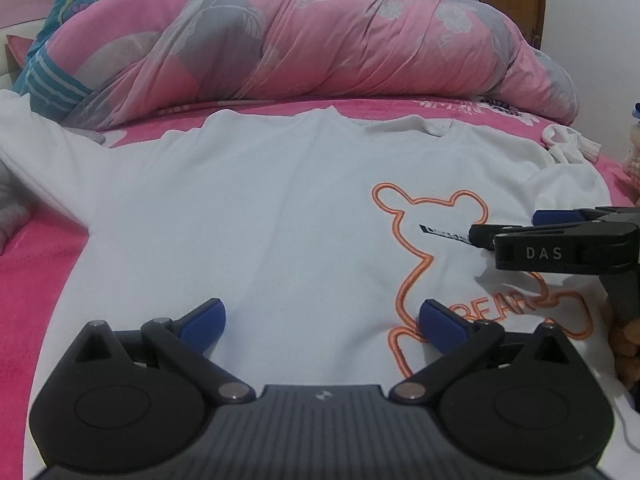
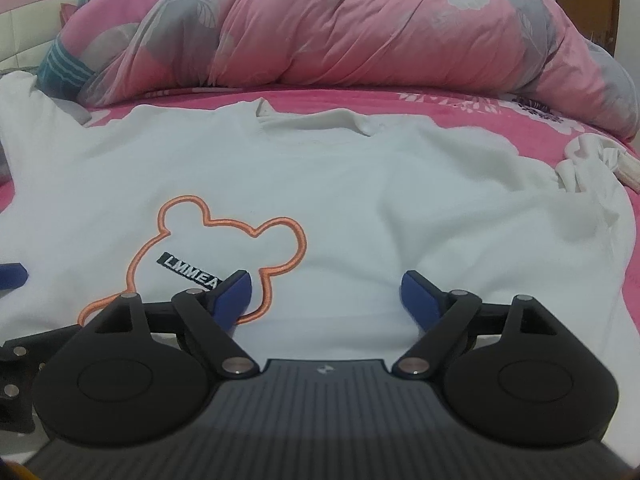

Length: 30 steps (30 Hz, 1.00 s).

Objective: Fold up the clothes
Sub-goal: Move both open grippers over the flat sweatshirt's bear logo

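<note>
White sweatshirt (image 1: pixel 248 208) beneath left claw (image 1: pixel 322 322)

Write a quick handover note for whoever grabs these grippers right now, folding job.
Left gripper: open, empty, over the lower front of the white sweatshirt.
Right gripper: open, empty, beside the orange bear outline.
Sweatshirt lies flat, front up, on the pink bedsheet, collar toward the rolled quilt.
Done: spread out. Left: all folds.
</note>
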### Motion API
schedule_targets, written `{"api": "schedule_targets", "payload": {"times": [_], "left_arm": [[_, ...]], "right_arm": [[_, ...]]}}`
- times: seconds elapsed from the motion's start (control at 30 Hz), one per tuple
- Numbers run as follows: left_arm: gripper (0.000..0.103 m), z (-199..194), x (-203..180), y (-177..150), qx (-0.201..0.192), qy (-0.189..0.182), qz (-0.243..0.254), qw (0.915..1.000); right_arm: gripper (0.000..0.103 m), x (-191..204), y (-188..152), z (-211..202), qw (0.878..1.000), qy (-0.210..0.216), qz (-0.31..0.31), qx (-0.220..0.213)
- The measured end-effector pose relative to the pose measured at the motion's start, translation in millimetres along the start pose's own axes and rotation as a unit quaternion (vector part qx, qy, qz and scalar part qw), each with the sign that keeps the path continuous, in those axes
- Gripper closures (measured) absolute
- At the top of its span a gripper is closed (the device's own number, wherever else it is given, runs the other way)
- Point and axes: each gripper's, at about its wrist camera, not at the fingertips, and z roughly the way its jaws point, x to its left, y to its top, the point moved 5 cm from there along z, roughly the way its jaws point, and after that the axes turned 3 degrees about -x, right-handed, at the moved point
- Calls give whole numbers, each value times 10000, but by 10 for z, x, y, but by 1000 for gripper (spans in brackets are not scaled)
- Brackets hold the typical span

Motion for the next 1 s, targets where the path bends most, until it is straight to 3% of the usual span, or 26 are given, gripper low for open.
{"api": "schedule_targets", "payload": {"times": [1.0], "left_arm": [[0,-6,-5,-6,-4,4,-2,10000]], "right_arm": [[18,-15,-8,11,10000,9,27,-31]]}}
